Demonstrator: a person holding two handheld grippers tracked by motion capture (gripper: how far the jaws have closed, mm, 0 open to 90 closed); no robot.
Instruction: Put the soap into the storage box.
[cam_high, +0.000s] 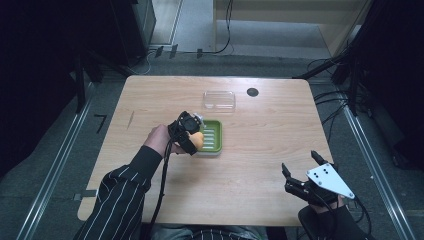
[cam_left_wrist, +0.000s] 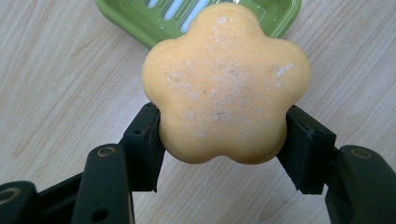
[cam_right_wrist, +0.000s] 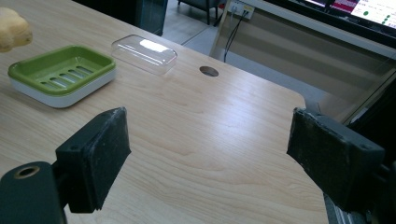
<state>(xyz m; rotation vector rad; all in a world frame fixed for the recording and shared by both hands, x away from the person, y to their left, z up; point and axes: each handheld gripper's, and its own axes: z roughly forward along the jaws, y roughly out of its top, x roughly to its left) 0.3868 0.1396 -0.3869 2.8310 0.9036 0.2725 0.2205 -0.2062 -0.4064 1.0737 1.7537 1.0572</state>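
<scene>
While the pale wooden desk (cam_high: 260, 150) stretches out beneath both tools, the left hand-held gripper (cam_high: 192, 136) hangs over its middle with its jaws clamped on an orange flower-shaped bar of soap (cam_left_wrist: 226, 84), one pad pressing each flank. Just beyond that soap, and below it, sits the green slotted plastic soap dish with a white base (cam_high: 212, 137), its tray empty. Farther off, past the dish, the clear rectangular plastic lid (cam_high: 219, 99) lies on the wood, apart from the dish. The right hand-held gripper (cam_high: 300, 170) rests at the near corner, jaws spread wide and empty. As I judge it, the soap is lifted but not yet laid in the dish, and the lid remains to be fitted.
</scene>
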